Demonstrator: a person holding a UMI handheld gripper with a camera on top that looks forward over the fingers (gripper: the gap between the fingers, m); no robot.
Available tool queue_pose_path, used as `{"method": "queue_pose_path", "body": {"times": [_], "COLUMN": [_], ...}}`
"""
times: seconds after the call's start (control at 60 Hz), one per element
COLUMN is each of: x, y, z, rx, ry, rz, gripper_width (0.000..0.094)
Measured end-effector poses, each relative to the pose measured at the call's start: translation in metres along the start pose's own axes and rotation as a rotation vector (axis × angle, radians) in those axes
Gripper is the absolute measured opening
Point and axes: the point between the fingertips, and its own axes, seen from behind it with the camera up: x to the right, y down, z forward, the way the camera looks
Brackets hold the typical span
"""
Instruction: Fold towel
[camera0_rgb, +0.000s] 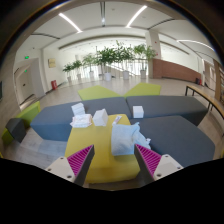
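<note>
A white towel (124, 138) lies rumpled on a yellow table (100, 165), just ahead of my fingers and toward the right one. My gripper (113, 160) is open and empty, held above the near part of the table. Its left pad (80, 158) and right pad (147, 158) stand wide apart, with nothing between them. More white folded cloths (81, 121) lie beyond the table's far left end, with another (100, 118) beside them.
Grey sofa blocks (60, 118) surround the yellow table on the left, right and far side. A small white item (138, 112) sits on the far grey block. Potted plants (120, 58) and yellow-green seats (97, 92) stand farther back in a wide hall.
</note>
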Motion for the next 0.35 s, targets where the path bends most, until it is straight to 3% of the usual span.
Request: {"method": "queue_pose_path", "body": {"times": [0.167, 0.35], "x": [-0.013, 0.004], "y": [-0.008, -0.008], "z": [-0.028, -0.021], "rx": [0.075, 0.094], "ry": [0.010, 0.043], "rz": [-0.085, -0.120], "gripper_width": [0.0847, 0.0851]}}
